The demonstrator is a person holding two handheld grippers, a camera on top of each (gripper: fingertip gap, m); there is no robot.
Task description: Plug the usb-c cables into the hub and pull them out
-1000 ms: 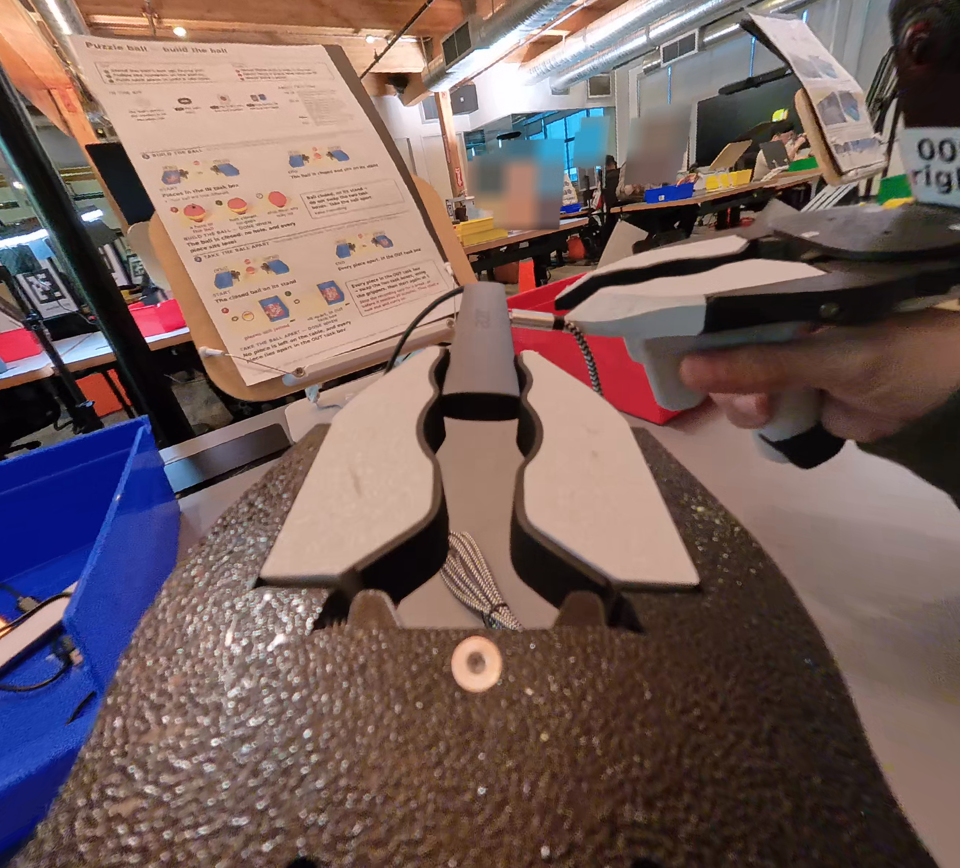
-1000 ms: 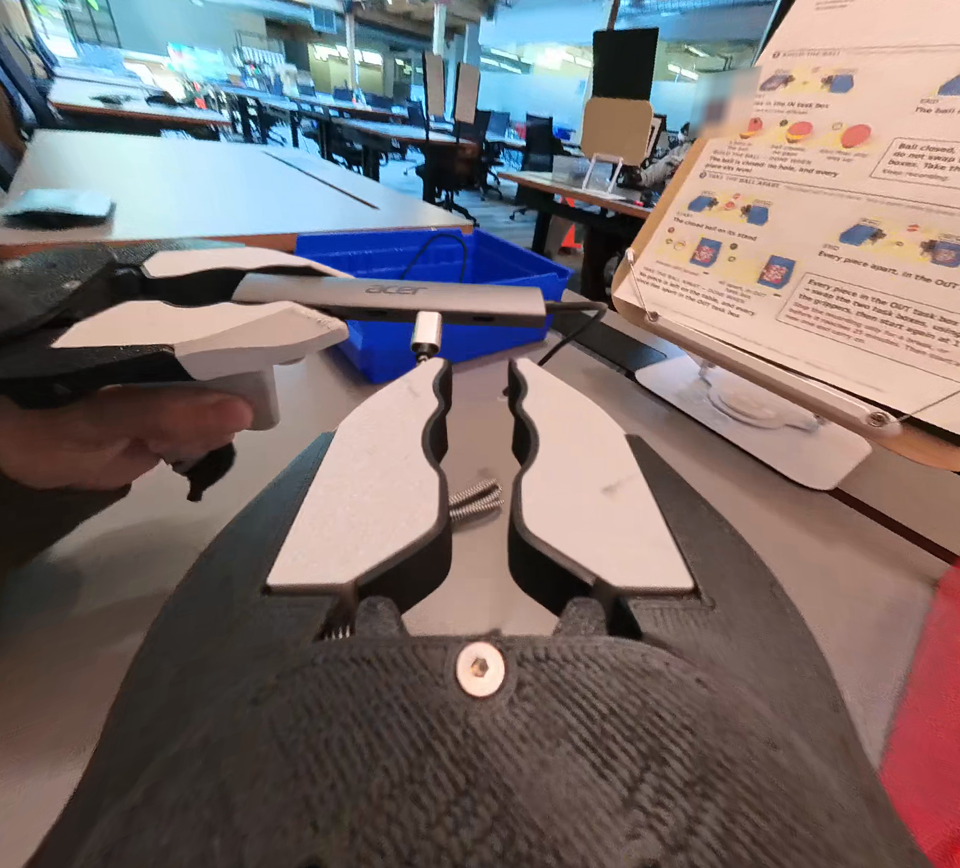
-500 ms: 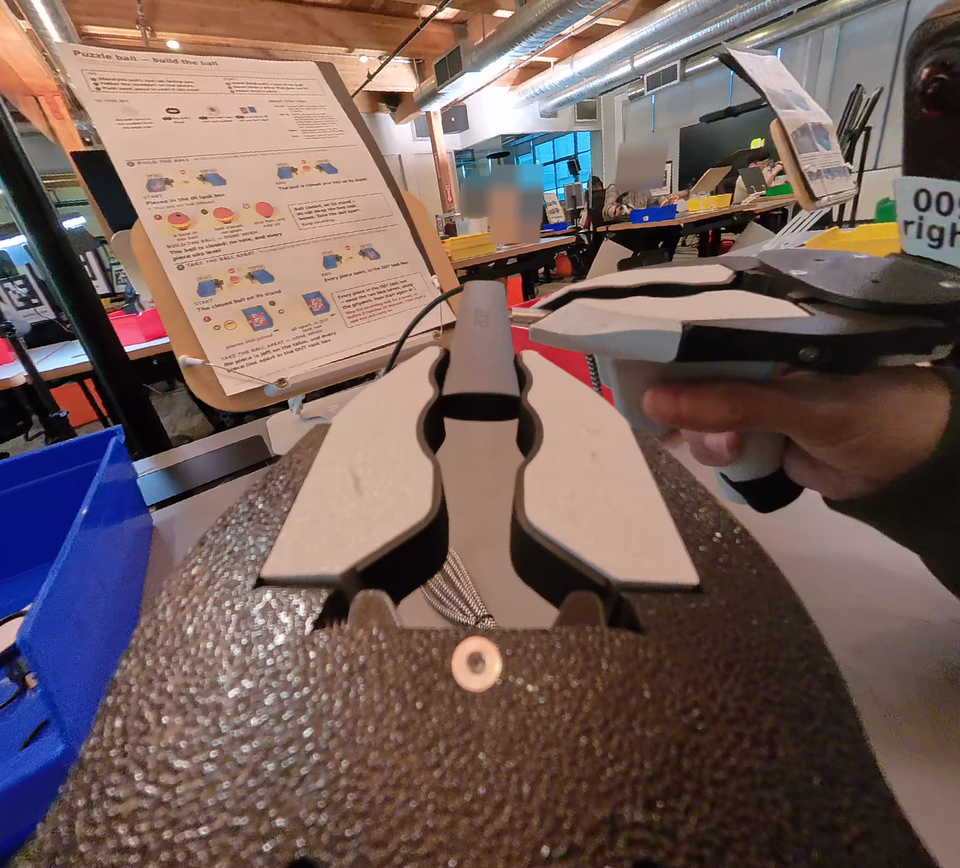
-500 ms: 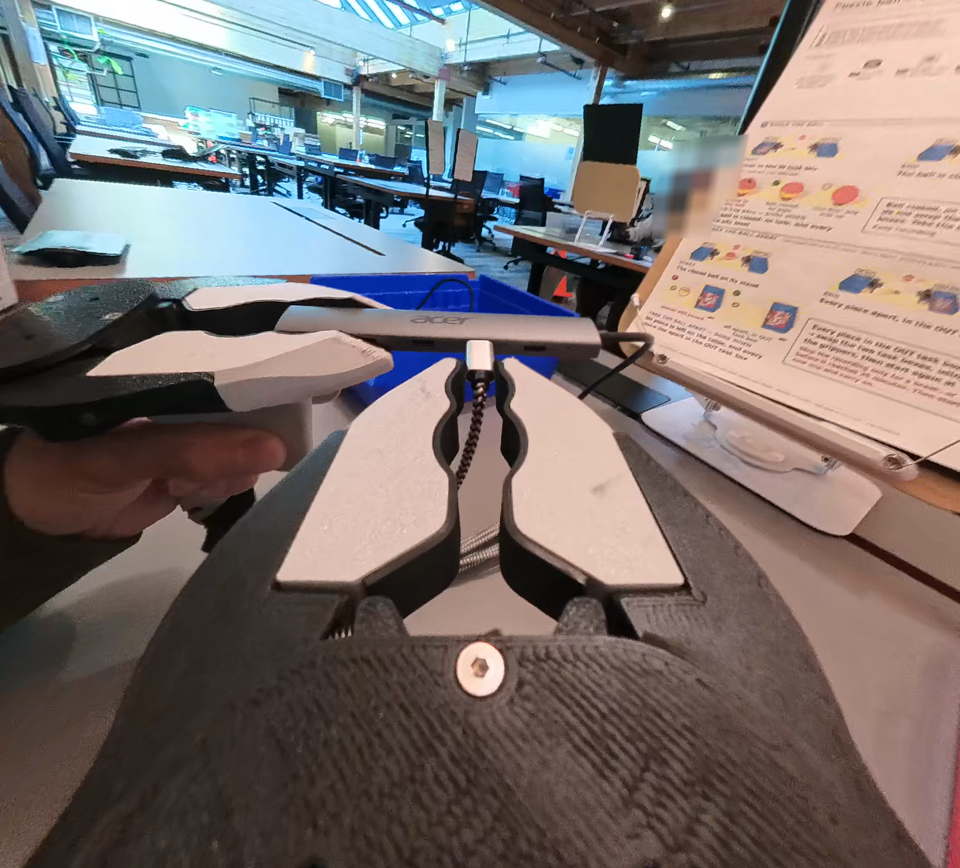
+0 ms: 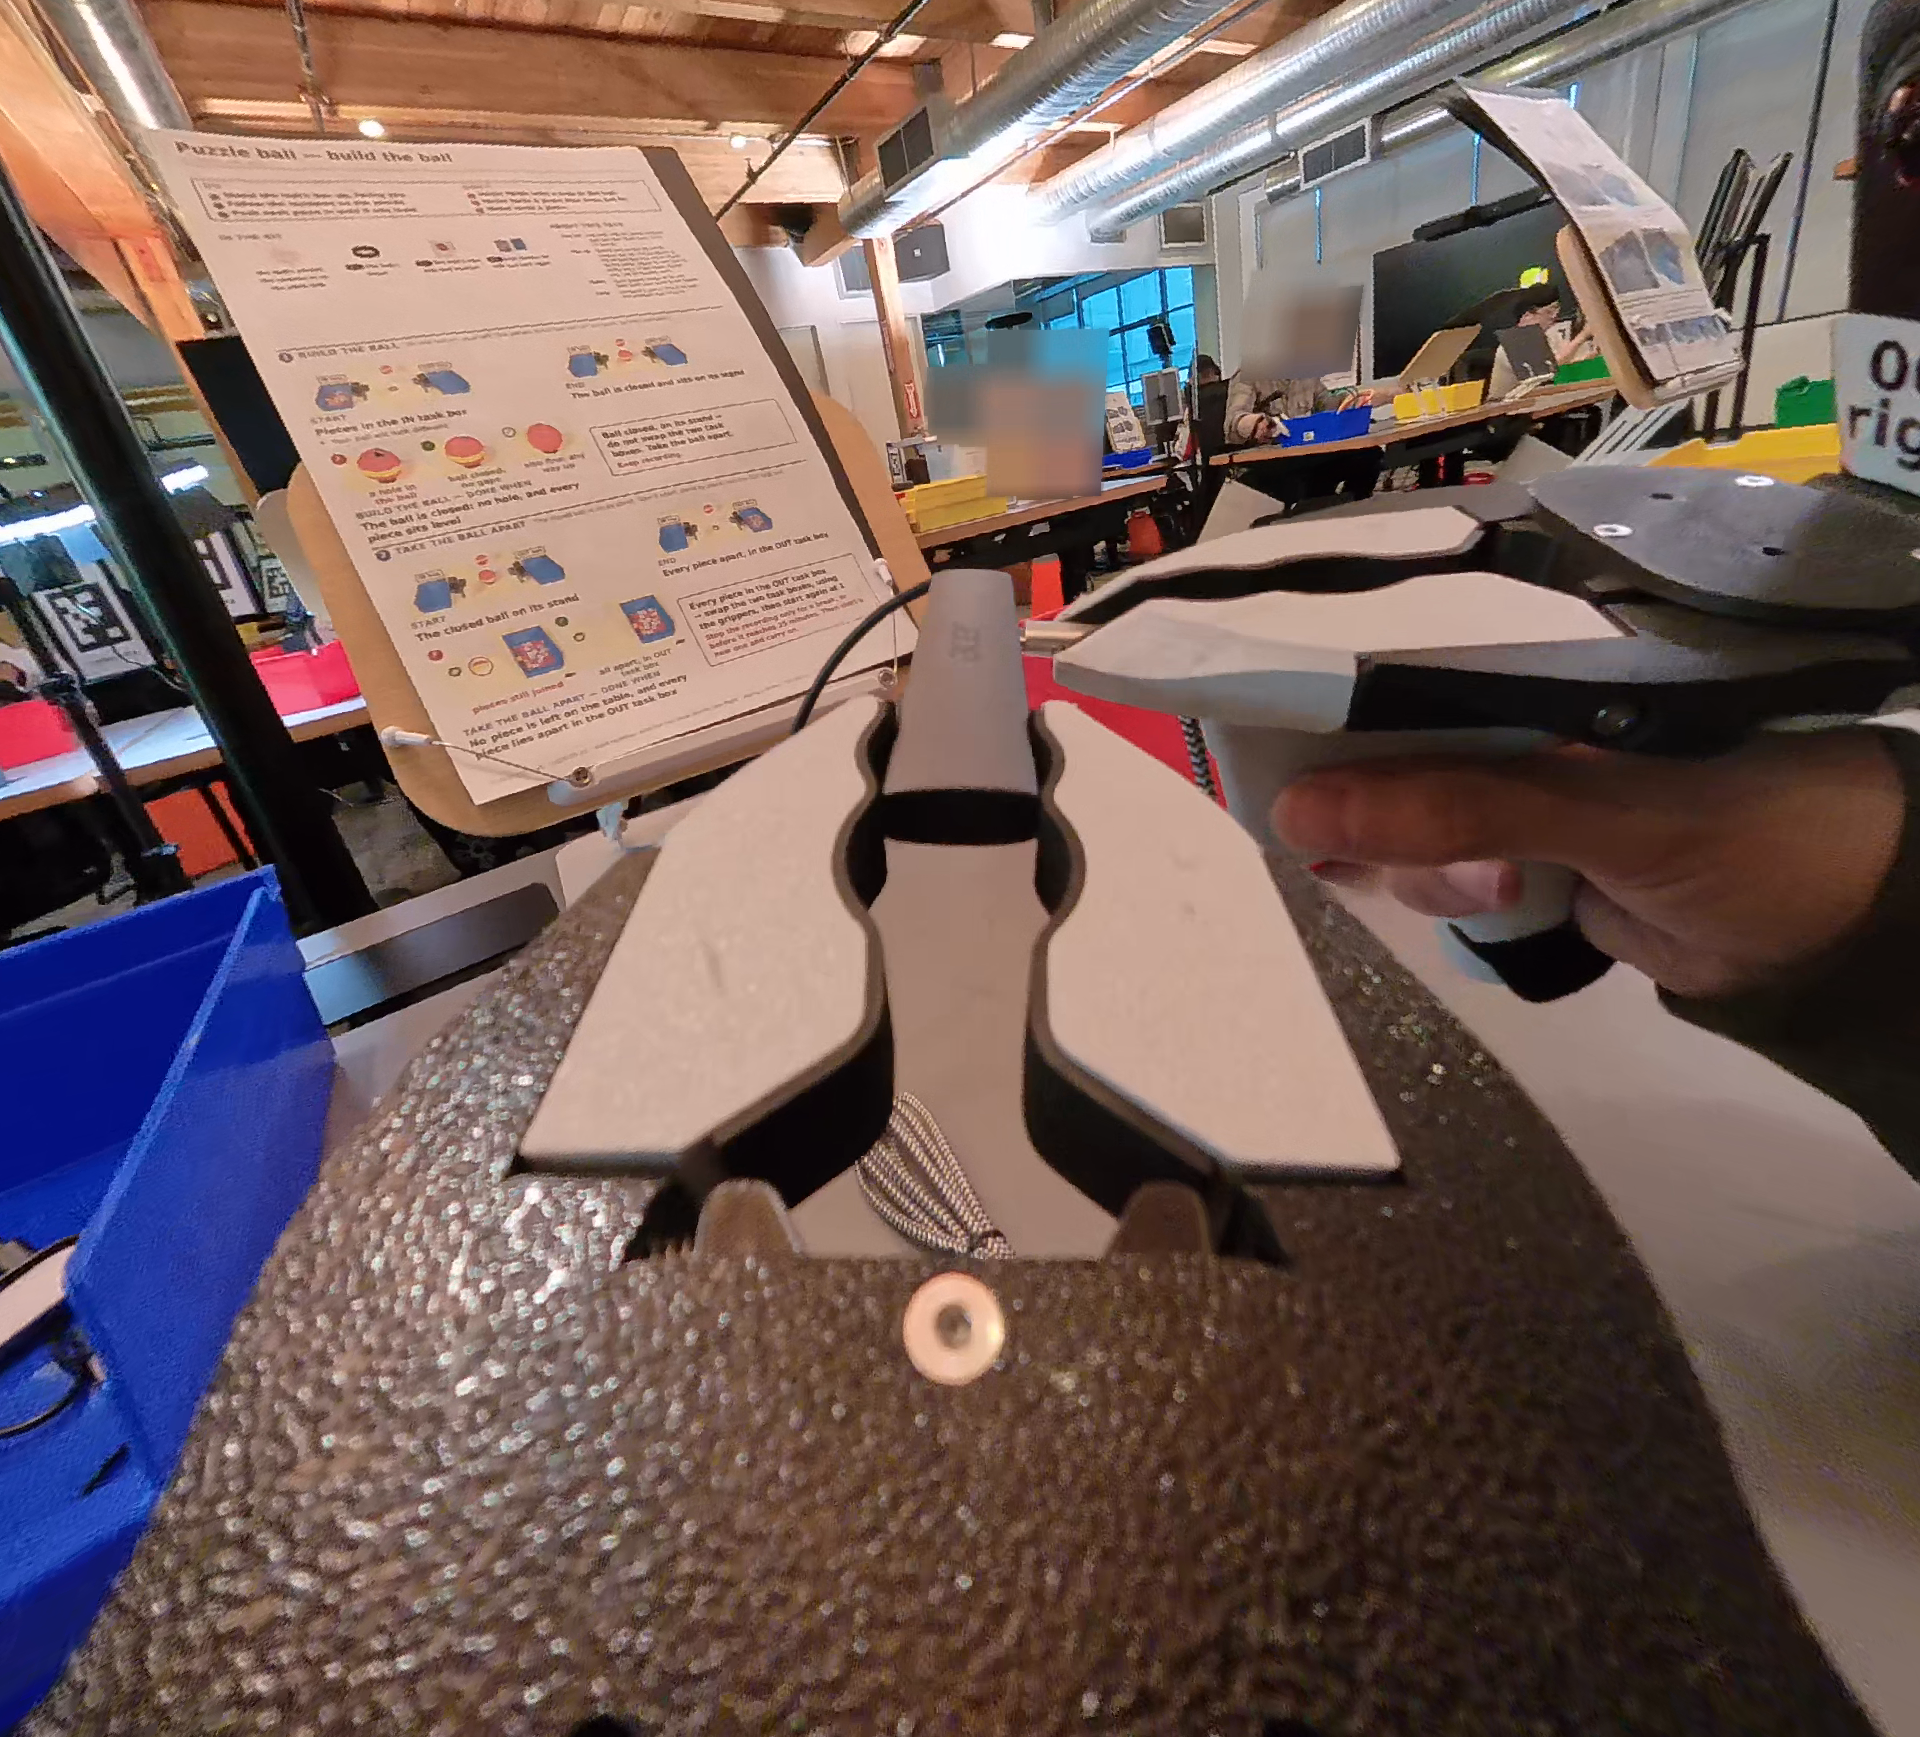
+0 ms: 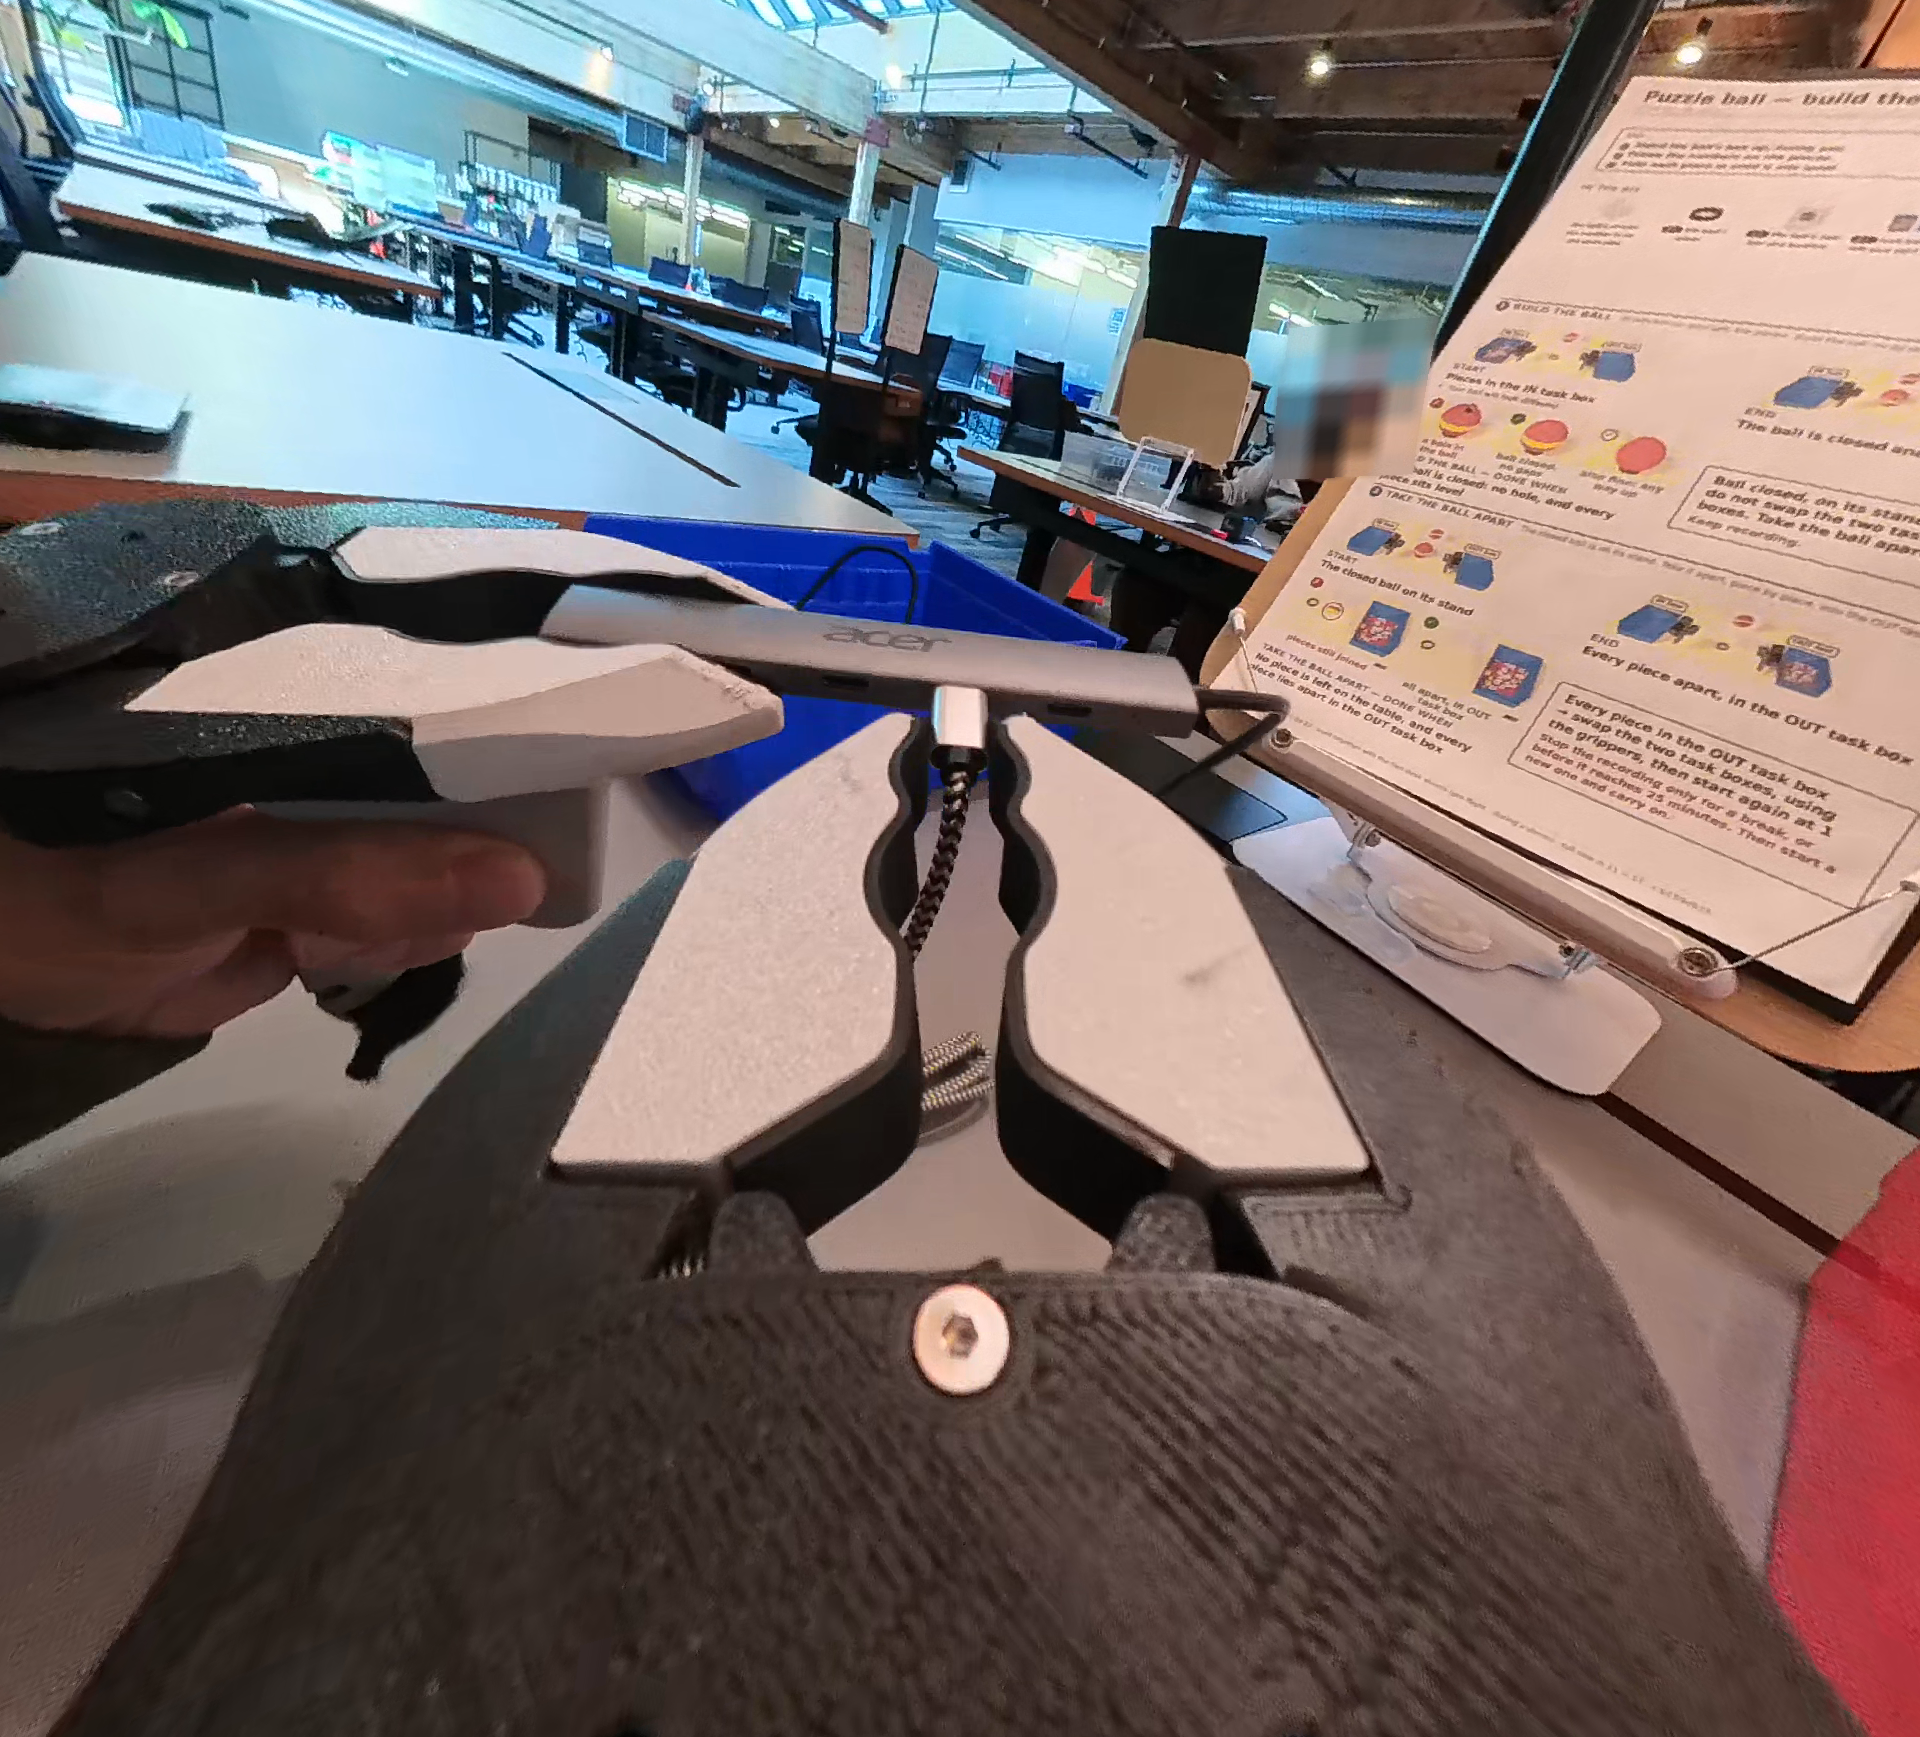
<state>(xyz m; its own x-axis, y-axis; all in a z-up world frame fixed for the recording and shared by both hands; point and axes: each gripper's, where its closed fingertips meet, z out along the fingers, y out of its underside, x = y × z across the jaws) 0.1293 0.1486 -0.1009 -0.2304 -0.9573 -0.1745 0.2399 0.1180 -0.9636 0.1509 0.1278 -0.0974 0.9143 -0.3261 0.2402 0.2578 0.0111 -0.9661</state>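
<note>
My left gripper (image 5: 961, 731) is shut on one end of a slim grey USB hub (image 5: 964, 659) and holds it above the table. In the right wrist view the hub (image 6: 883, 648) lies level, held from the left by the left gripper (image 6: 717, 648). A silver USB-C plug (image 6: 957, 715) with a braided cable (image 6: 940, 840) sits in the hub's side port. My right gripper (image 6: 954, 737) is shut on that plug. The left wrist view shows the right gripper (image 5: 1065, 643) coming in from the right. The hub's own black lead (image 6: 1242, 721) trails off its far end.
A blue bin (image 5: 156, 1064) is at the left and shows behind the hub (image 6: 997, 575). A printed sheet on a wooden stand (image 5: 520, 461) stands just beyond the hub (image 6: 1662, 565). A red bin (image 5: 1127, 731) lies behind it. A black pole (image 5: 135, 565) rises at the left. Only a small space, under 4 cm, lies between the two pairs of fingers.
My right gripper moved forward and closed its fingers around the plug, which stood beyond the open fingertips a second ago. Both grippers have tilted up slightly. The left gripper kept hold of the hub.
</note>
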